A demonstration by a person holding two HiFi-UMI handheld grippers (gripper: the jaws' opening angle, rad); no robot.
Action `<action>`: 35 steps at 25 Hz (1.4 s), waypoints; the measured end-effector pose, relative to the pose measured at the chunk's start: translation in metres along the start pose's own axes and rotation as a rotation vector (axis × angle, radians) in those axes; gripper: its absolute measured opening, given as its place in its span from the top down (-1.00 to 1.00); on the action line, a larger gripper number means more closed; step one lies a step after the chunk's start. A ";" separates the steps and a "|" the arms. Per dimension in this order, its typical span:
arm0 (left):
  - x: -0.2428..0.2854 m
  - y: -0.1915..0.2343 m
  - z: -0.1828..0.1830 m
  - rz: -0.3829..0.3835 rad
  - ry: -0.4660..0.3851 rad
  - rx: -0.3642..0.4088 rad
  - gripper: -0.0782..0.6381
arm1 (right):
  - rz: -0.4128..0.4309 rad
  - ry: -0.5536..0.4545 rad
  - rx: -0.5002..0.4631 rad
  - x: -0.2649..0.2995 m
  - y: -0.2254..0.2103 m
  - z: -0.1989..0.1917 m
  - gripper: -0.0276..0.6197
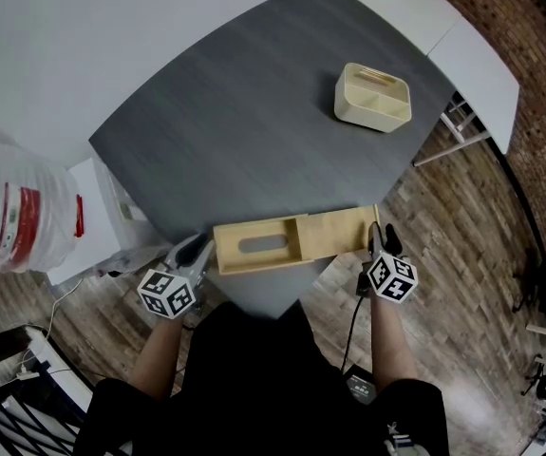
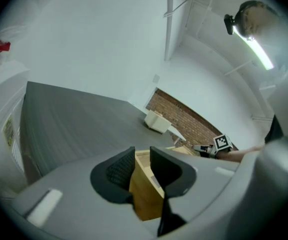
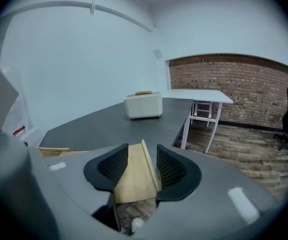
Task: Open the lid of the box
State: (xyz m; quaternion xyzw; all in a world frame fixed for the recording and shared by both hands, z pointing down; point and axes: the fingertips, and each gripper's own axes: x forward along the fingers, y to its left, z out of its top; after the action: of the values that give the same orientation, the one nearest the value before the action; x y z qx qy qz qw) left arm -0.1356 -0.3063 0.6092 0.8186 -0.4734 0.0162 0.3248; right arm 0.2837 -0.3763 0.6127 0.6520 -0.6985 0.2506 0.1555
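I'm seeing the wooden box [image 1: 241, 258] lying at the table's [image 1: 244, 131] 6 o'clock edge, its lid [image 1: 339, 233] drawn out toward 3 o'clock, an oval slot [image 1: 263, 245] showing in the uncovered part; my left gripper [image 1: 198, 251] is clamping the box's 9 o'clock end; my right gripper [image 1: 379, 236] is standing wide apart round the lid's end, gripping nothing; the cream tub [image 1: 372, 96] is sitting at 1 o'clock, a bar across it; the jug [image 1: 7, 174] at 9 o'clock is wearing a red label [image 1: 28, 215], unreadable.
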 end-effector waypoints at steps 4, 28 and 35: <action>-0.011 -0.005 0.032 -0.043 -0.090 0.091 0.52 | -0.015 -0.138 -0.062 -0.031 0.017 0.022 0.39; -0.078 -0.129 0.071 -0.136 -0.361 0.415 0.78 | 0.359 -0.408 -0.266 -0.164 0.101 0.046 0.91; -0.105 -0.153 0.041 -0.108 -0.366 0.374 0.78 | 0.436 -0.401 -0.278 -0.189 0.096 0.028 0.91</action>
State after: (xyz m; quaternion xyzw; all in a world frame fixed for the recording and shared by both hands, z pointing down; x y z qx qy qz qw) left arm -0.0854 -0.1964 0.4626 0.8777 -0.4689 -0.0623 0.0774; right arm 0.2114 -0.2321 0.4729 0.4961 -0.8658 0.0466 0.0451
